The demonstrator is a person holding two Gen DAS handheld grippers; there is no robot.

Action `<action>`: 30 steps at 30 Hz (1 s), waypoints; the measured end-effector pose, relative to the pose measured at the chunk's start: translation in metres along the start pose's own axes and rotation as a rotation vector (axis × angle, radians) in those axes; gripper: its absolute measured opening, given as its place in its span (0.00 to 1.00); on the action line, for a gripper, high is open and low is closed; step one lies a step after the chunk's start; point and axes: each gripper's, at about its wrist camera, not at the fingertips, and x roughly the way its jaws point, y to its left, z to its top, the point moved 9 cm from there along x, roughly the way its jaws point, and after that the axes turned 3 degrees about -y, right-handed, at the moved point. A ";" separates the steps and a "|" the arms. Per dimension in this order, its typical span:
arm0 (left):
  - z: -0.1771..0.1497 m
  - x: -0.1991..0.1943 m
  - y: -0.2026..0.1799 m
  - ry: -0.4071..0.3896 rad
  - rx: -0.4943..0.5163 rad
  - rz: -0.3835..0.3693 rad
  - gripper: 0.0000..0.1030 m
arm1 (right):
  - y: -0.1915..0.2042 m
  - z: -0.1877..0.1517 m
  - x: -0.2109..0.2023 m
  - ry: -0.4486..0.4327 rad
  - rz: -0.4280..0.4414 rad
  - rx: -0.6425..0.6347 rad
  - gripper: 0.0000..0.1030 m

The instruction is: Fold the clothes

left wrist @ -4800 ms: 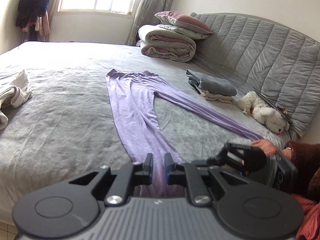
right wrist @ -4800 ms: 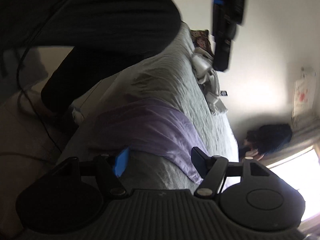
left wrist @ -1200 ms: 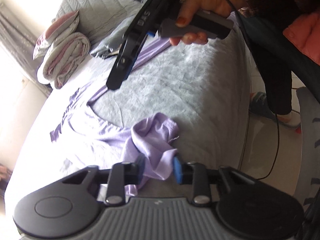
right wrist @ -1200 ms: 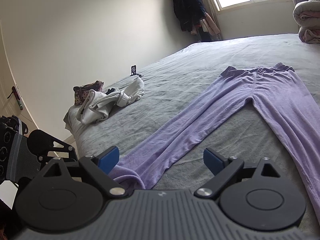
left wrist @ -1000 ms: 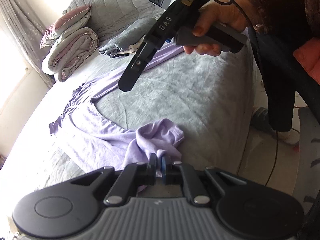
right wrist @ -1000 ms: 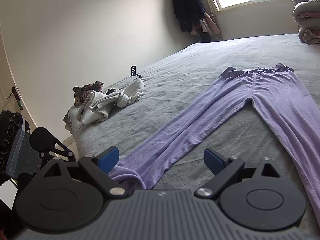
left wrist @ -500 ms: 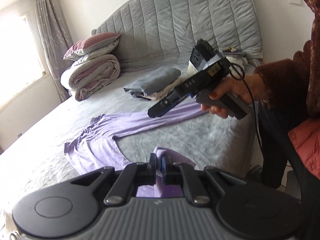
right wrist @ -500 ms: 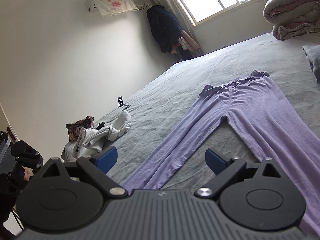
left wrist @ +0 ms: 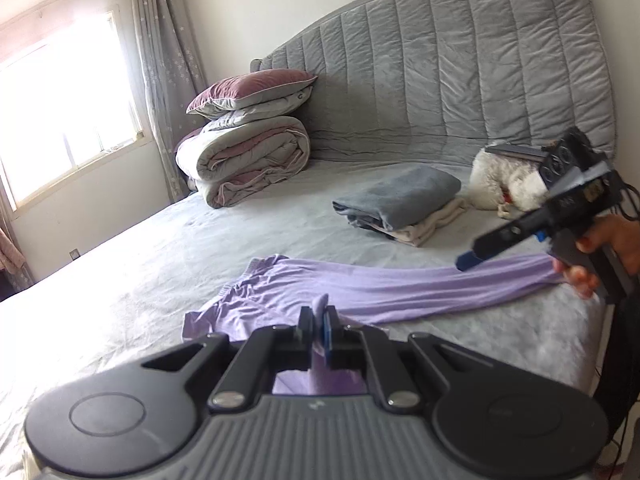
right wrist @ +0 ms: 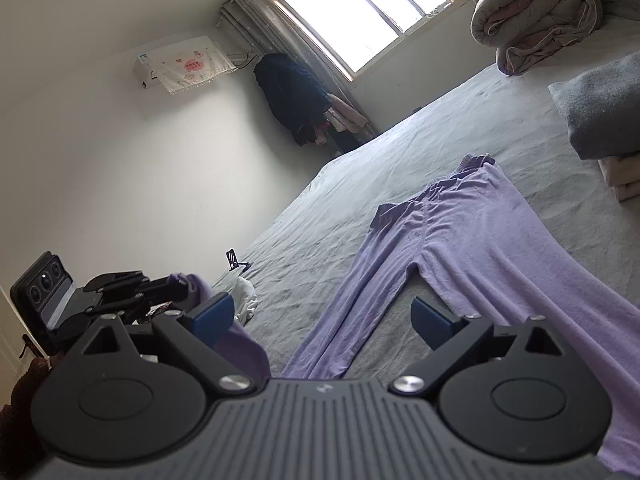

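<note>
Lilac leggings lay spread near the bed's foot edge. The left gripper had pinched one leg's cuff, lifted. The right gripper hovered wide open, empty. Carrying the cuff straight onto the other leg would likely fold cleanly.

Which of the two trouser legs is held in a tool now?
The leg pinched in the shut left tool; the other leg lies flat under the open right tool.
</note>
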 end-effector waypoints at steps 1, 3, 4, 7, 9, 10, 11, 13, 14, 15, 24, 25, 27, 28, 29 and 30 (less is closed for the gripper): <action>0.004 0.013 0.006 -0.006 0.002 -0.002 0.05 | -0.001 -0.001 0.000 0.006 0.002 0.002 0.94; 0.011 0.037 0.018 -0.012 0.012 -0.006 0.05 | -0.003 -0.002 0.001 0.019 0.005 0.007 0.95; 0.013 0.048 0.024 -0.011 0.016 -0.005 0.05 | -0.004 -0.003 0.001 0.025 0.006 0.009 0.95; 0.020 0.083 0.041 -0.010 0.027 -0.004 0.05 | -0.008 -0.005 0.002 0.044 0.007 0.012 1.00; 0.019 0.106 0.052 0.006 0.033 0.014 0.05 | -0.011 -0.007 0.002 0.062 -0.001 0.000 1.00; 0.017 0.115 0.056 0.019 0.031 0.018 0.05 | -0.014 -0.007 0.004 0.071 -0.007 -0.004 1.00; 0.012 0.122 0.058 0.035 0.021 0.006 0.05 | -0.018 -0.007 0.005 0.078 -0.013 -0.006 1.00; 0.000 0.134 0.062 0.069 -0.001 -0.017 0.06 | -0.025 -0.007 0.007 0.087 -0.017 0.011 1.00; -0.010 0.136 0.060 0.093 -0.015 -0.029 0.06 | -0.028 -0.006 0.007 0.087 -0.017 0.022 1.00; -0.019 0.138 0.059 0.116 -0.030 -0.040 0.06 | -0.031 -0.004 0.007 0.086 -0.021 0.028 1.00; -0.097 0.137 0.030 0.259 -0.066 -0.104 0.38 | -0.045 -0.004 0.011 0.094 -0.009 0.138 1.00; -0.101 0.139 0.028 0.266 -0.051 -0.105 0.39 | -0.044 -0.005 0.012 0.098 -0.006 0.143 1.00; -0.100 0.142 0.027 0.258 -0.019 -0.087 0.47 | -0.042 -0.007 0.013 0.104 -0.001 0.148 1.00; -0.097 0.144 0.027 0.247 -0.014 -0.085 0.48 | -0.040 -0.007 0.013 0.106 0.001 0.143 1.00; -0.095 0.146 0.027 0.243 -0.015 -0.092 0.50 | -0.039 -0.008 0.013 0.107 0.004 0.139 1.00; -0.095 0.148 0.026 0.244 -0.017 -0.100 0.50 | -0.037 -0.009 0.014 0.111 0.007 0.135 1.00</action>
